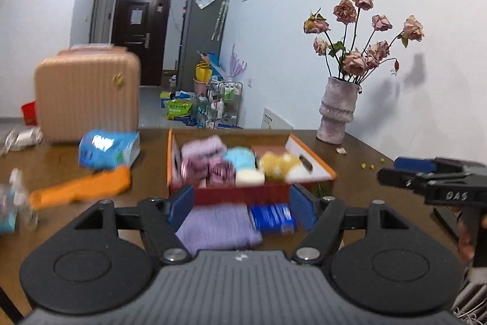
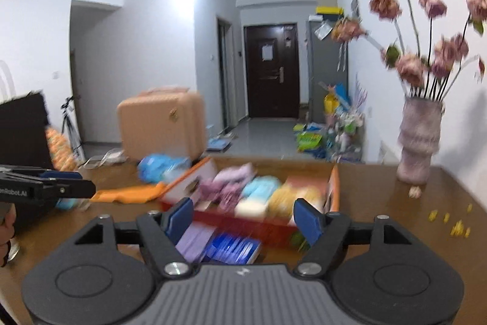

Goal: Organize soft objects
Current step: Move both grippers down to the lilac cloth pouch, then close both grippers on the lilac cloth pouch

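Both hand-held grippers, left (image 1: 242,201) and right (image 2: 243,218), gape empty before the orange box (image 1: 243,192), its long axis crosswise.

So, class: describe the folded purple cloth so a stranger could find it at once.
Find the orange box on the brown table. Against its near wall lies the purple cloth, beside a blue packet; it alone is flat, folded and lilac.

Black grippers, blue-padded fingers (image 1: 182,204), silver screws (image 1: 307,253).
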Tool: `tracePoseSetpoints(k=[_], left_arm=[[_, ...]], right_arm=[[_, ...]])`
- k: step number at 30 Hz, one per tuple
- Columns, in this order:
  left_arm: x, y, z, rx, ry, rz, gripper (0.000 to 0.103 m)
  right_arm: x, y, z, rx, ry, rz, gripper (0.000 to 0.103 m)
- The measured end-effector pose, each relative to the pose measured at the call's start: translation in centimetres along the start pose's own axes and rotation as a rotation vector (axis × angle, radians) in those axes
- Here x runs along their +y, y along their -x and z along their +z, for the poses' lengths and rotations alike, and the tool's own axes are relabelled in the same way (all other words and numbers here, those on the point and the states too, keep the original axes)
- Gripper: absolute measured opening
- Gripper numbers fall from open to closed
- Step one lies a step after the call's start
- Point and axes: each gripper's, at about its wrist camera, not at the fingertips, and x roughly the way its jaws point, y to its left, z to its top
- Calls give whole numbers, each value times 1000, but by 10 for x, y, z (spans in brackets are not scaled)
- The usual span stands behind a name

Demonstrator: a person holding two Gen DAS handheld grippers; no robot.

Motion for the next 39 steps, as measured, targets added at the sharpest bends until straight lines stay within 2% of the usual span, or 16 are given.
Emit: tracePoseSetpoints(k=[3, 6, 9, 12, 14, 16, 21, 25, 27, 29, 31, 34, 35, 36, 37, 39], left_arm=[[8, 26, -41, 7, 103, 0, 75], [23, 30, -60, 51, 177, 24, 75], [34, 20, -63, 85, 165, 99, 74], [49, 3, -60, 90, 198, 53, 74], [60, -20, -58, 127, 230, 27, 74], [69, -44, -56, 149, 233, 51, 73], [96, -107, -49, 188, 286, 9, 73], [109, -154, -53, 239, 299, 28, 72], [115, -162, -58, 217, 315, 4, 71], [117, -161, -59, 213, 332, -5, 61], [116, -161, -62, 220, 358, -54, 44], [111, -159, -63, 225, 350, -88, 30], [109, -157, -62, 220, 339, -85, 28], [107, -156, -61, 218, 330, -81, 25], [106, -155, -61, 222, 325, -81, 17], [105, -155, -61, 229, 317, -81, 17]], right_arm=[[18, 13, -39, 38, -42, 95, 70], [27, -1, -67, 125, -69, 194, 62], [29, -30, -81, 196, -81, 164, 52], [12, -65, -82, 233, -157, 166, 49], [6, -83, -80, 232, -169, 54, 48], [9, -95, -72, 198, -133, -65, 48], [36, -123, -60, 177, -147, 126, 46], [49, -172, -54, 196, -147, 97, 46], [49, -193, -51, 213, -138, 64, 46], [51, -206, -50, 215, -112, 52, 46], [58, -218, -52, 249, -34, 48, 47], [66, -231, -59, 280, 30, 39, 47], [65, -230, -58, 281, 26, 42, 44], [64, -230, -58, 284, 21, 47, 35], [63, -231, -59, 290, 14, 60, 29], [63, -230, -59, 288, 16, 65, 22]])
